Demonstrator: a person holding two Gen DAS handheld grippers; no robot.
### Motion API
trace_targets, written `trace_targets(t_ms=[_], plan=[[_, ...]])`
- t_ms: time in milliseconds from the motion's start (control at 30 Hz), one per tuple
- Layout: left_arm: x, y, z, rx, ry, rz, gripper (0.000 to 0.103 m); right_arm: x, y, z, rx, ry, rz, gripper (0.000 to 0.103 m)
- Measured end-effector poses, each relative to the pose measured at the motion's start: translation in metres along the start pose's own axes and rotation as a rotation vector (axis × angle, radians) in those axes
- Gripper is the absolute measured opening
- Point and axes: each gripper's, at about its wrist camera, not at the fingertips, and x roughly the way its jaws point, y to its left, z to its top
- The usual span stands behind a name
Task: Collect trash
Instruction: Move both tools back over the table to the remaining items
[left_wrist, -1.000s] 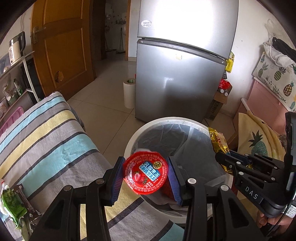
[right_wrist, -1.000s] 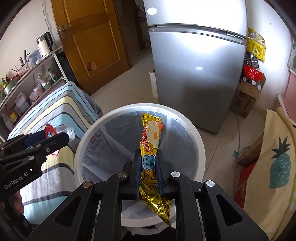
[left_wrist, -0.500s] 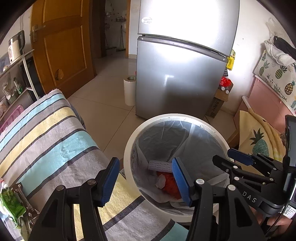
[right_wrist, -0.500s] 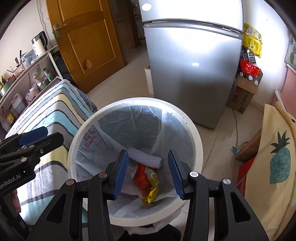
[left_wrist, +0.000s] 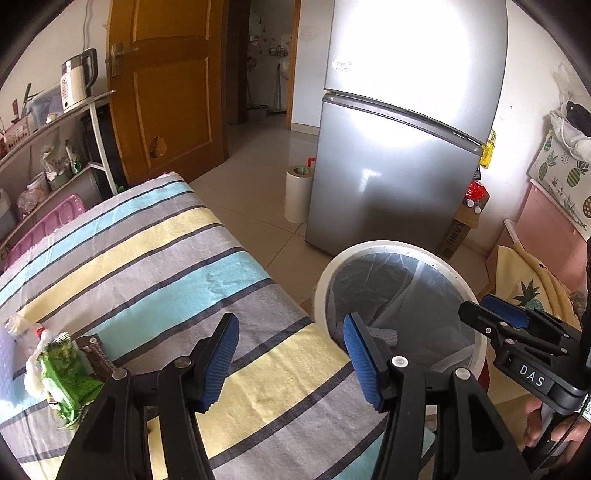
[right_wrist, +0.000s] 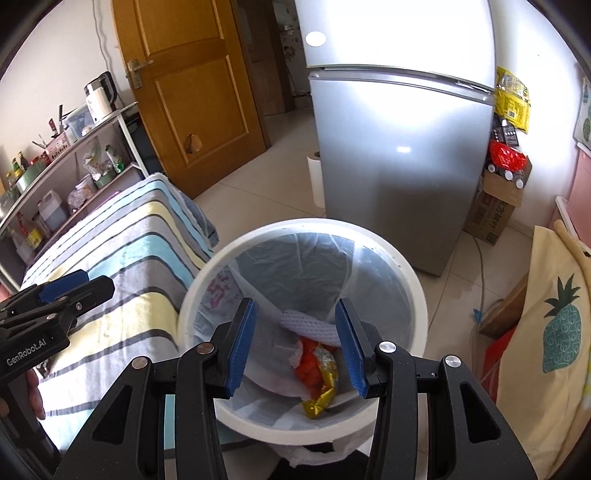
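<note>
Both claws gape empty, the right gripper (right_wrist: 295, 341) over the bin (right_wrist: 413, 284), the left gripper (left_wrist: 290, 356) facing wrappers (left_wrist: 64, 376) at the bed's (left_wrist: 155, 258) left edge, likely the next pickup.

- left gripper (left_wrist: 290, 356): black angular arms; blue ribbed pads; silver screws; white "GenRobot.AI" lettering
- right gripper (right_wrist: 295, 341): same black-and-blue build; "DAS" label; bare fingers on its handle

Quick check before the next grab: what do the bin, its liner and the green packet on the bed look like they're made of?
Bin: looks like rigid white plastic, with a smooth matte rim. Liner: thin translucent plastic film, wrinkled and see-through. Green packet: probably glossy plastic or foil wrapper, crumpled with shiny creases. It lies on the striped cloth, seemingly woven fabric.
</note>
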Motion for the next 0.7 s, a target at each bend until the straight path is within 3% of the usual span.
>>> trace_targets(t_ms=[267, 400, 700], plan=[[-0.037, 0.049, -0.017, -0.082, -0.05, 0.067, 0.059, -0.007, 0.039, 0.001, -0.055, -0.028, 0.076, 0.046], [-0.06, 0.076, -0.026, -0.106, -0.094, 0.158, 0.059, -0.006, 0.065, 0.002, -0.103, -0.031, 0.112, 0.046], [-0.091, 0.136, -0.044, -0.194, -0.099, 0.242, 0.06, 0.004, 0.123, 0.002, -0.192, -0.022, 0.201, 0.046]])
